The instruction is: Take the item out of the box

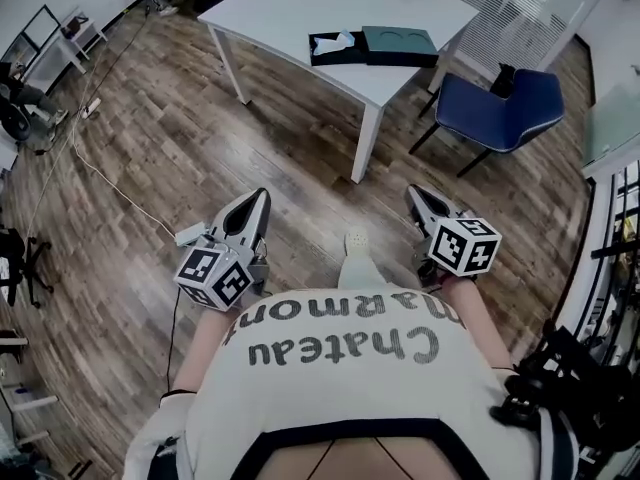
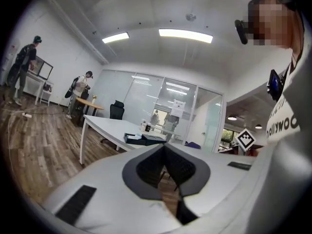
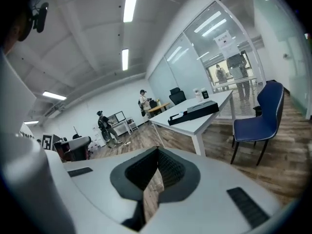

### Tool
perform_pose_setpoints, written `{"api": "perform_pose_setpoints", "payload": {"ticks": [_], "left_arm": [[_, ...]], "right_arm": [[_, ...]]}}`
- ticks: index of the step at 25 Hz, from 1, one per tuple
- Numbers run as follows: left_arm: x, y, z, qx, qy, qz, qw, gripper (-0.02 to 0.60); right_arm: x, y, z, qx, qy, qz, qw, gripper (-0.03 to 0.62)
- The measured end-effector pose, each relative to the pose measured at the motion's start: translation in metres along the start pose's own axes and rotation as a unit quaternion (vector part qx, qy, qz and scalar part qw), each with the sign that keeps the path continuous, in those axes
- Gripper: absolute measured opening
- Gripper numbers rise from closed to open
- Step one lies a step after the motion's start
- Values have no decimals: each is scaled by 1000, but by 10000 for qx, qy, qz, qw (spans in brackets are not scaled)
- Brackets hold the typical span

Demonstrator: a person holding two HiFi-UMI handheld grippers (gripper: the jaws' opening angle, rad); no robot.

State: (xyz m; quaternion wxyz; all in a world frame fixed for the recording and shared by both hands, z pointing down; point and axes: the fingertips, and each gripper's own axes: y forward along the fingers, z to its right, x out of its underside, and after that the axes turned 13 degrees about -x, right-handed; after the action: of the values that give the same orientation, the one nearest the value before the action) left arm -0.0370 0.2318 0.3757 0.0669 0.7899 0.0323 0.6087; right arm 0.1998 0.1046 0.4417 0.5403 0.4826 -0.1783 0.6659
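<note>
White table (image 1: 290,8) stands across the wood floor (image 1: 150,128). It carries a dark open box (image 1: 335,59) with a pale item (image 1: 336,41) inside and the lid (image 1: 398,45) just beside the box. 2 grippers are low by the person's torso, well apart from the table: left gripper (image 1: 259,200) and right gripper (image 1: 416,194). Both have jaws pressed together, nothing between. Blue chair (image 1: 505,108) near the table.

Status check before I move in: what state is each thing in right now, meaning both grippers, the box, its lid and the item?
Left gripper: jaws shut, nothing between them.
Right gripper: jaws shut, nothing between them.
Box: open, on the table.
Lid: off, flat beside the box.
White item: inside the box, not yet taken out.
</note>
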Motion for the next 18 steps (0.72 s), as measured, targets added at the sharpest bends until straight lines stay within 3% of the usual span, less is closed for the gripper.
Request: {"api": "perform_pose_setpoints", "payload": {"ticks": [2,6,10,18], "left_arm": [[-1,10,-4,16,-159,-2,9999,12],[-3,29,-13,-81,-101,-69,9999,12],[-11,52,-20,-170,-216,20,9996,12],[-36,110,-26,-236,-207,219,9993,12]], "right_arm": [[1,6,8,66,21,-105,9999,0],[-5,21,28,204,-46,-150,9997,0],[-29,47,45,-20,72,16,10000,0],[-93,104,75,-385,-407,-77,9984,0]]}}
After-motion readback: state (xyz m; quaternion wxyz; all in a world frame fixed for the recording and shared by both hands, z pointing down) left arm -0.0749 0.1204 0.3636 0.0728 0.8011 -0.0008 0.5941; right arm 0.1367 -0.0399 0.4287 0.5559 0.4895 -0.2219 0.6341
